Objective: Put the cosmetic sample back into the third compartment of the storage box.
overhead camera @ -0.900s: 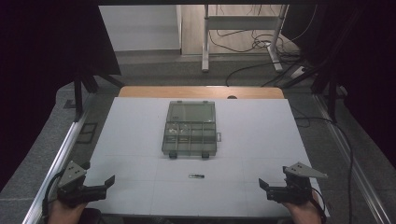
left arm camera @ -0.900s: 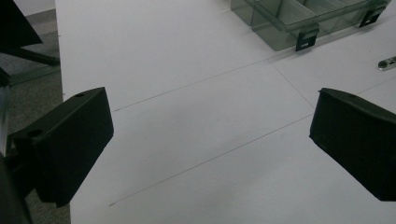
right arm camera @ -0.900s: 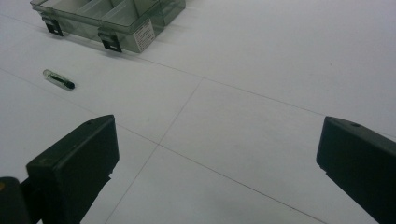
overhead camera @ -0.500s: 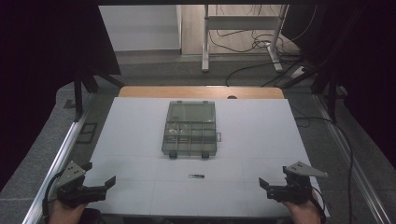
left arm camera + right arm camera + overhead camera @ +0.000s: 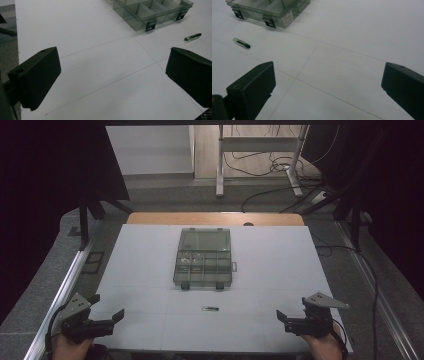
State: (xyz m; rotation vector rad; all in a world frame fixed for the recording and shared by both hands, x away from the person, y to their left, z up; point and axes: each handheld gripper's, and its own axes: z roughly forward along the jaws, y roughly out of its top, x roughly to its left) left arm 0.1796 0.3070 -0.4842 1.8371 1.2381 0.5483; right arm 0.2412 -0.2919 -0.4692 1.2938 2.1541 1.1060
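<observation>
Small tube point(image 5: 210, 308) on table, midway between both grippers' open jaws, untouched

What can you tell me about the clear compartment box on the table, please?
The compartment box is a smoky, see-through plastic organiser lying flat at the middle of the white table. Its lid lies opened back on the far side; the near half is split by dividers into small compartments. Two dark latches sit on its near edge and a small handle on its right side. Nothing touches it; a small green-and-black item lies apart in front.
</observation>
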